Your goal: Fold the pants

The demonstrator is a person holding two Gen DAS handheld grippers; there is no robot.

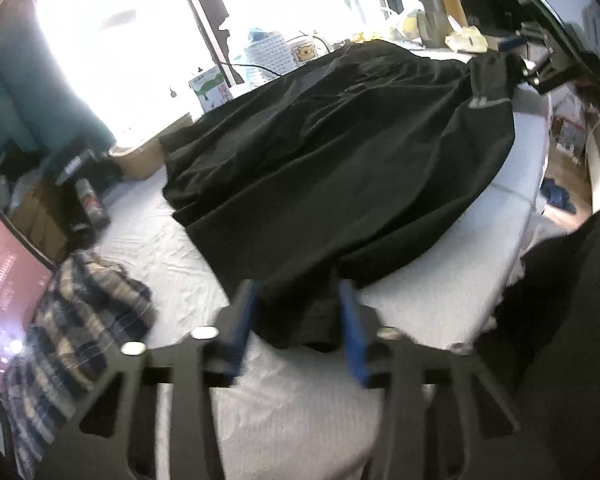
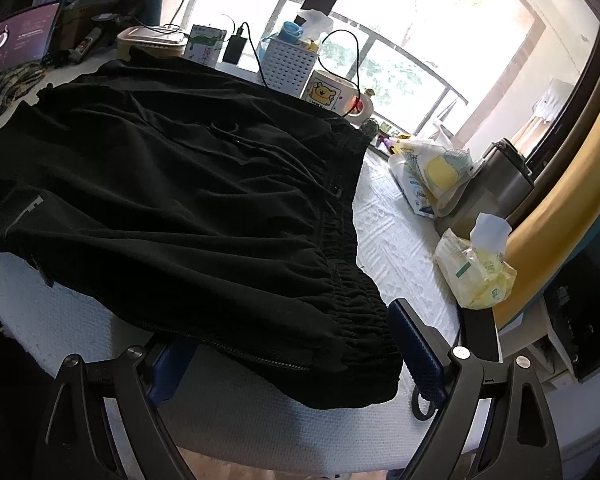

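Black pants [image 1: 340, 152] lie spread on a white padded table [image 1: 300, 400]. In the left wrist view my left gripper [image 1: 296, 312] is open, its blue pads on either side of the near hem corner, which lies between them. In the right wrist view the pants [image 2: 180, 200] fill the table [image 2: 392, 240], elastic waistband to the right. My right gripper [image 2: 284, 344] is open, with the waistband corner lying between its blue fingers. The right gripper also shows in the left wrist view [image 1: 516, 60], at the far waistband corner.
A plaid cloth [image 1: 84, 312] and a lit laptop [image 1: 8, 292] lie at the left. A bear mug [image 2: 332, 92], a white basket [image 2: 288, 64], tissue packs [image 2: 476, 276] and a steel flask [image 2: 504, 184] stand along the window side. The table edge is near both grippers.
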